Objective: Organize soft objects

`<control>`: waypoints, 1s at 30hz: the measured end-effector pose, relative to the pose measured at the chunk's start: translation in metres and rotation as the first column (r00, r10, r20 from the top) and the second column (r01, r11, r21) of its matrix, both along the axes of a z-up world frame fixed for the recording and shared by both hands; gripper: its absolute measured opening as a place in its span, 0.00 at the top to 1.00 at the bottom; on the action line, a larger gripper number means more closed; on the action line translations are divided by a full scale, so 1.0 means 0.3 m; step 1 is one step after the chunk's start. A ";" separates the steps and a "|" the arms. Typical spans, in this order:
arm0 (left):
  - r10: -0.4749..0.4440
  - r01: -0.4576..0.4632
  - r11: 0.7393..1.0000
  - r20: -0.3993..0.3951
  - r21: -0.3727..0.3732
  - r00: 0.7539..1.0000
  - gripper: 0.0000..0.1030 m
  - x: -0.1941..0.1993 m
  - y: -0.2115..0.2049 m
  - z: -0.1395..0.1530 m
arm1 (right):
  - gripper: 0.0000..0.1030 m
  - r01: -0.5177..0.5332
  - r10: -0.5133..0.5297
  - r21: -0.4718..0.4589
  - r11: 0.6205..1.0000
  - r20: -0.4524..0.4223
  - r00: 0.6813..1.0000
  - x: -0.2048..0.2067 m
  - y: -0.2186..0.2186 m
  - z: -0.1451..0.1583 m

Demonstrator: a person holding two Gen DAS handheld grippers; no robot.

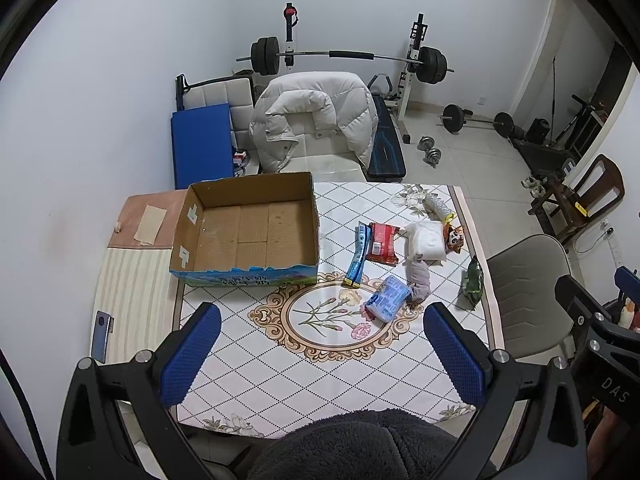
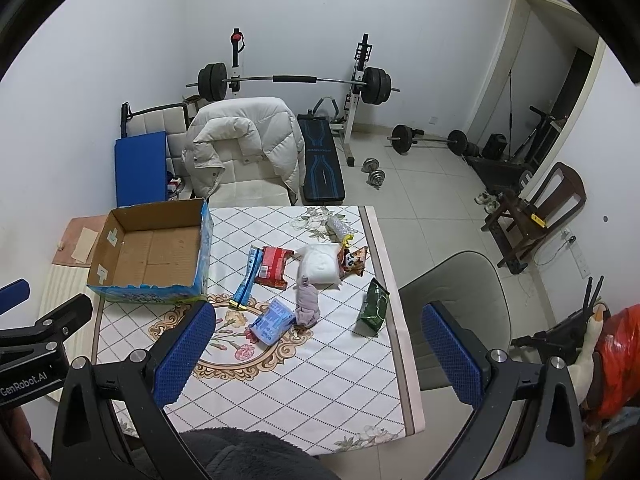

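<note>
Both my left gripper (image 1: 322, 354) and right gripper (image 2: 316, 354) hang above the table (image 1: 280, 376), jaws apart, empty. Soft packs (image 1: 389, 298) lie right of the empty box (image 1: 248, 232). Advise pinching one pack mid-body.

The bench (image 1: 280, 360) carries one open cardboard box (image 1: 248, 232), one grey sock (image 1: 419, 278), one white pillow pack (image 1: 426, 242), and six packets: blue stick (image 1: 359, 254), red (image 1: 382, 243), light-blue (image 1: 388, 298), green (image 1: 474, 280), panda-printed (image 1: 454, 237), clear (image 1: 438, 206).
</note>
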State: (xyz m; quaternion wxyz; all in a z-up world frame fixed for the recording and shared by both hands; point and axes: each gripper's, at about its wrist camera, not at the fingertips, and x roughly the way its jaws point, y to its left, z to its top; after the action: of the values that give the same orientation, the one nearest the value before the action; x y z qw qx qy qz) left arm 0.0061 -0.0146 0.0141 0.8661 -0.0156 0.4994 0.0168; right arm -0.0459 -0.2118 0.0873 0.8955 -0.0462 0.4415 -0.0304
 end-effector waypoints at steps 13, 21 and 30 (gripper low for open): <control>0.002 -0.002 1.000 0.002 -0.003 1.000 0.00 -0.010 0.011 -0.010 | 0.00 -0.006 0.006 0.005 1.000 0.003 1.000 -0.010 0.020 0.005; -0.032 0.032 0.999 0.011 0.005 0.999 0.00 0.090 -0.002 -0.077 | 0.00 0.069 -0.060 0.120 0.990 -0.081 0.995 0.115 -0.150 -0.093; -0.314 0.343 0.937 -0.269 0.067 0.910 0.00 0.507 -0.302 -0.665 | 0.00 0.238 -0.172 0.149 0.960 -0.359 0.917 0.463 -0.521 -0.566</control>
State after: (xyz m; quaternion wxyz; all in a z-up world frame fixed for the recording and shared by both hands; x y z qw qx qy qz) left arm 0.1582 -0.1051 -0.1853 0.7847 0.1201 0.6000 -0.0993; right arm 0.0930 -0.3680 -0.0825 0.7972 0.0816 0.5937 -0.0738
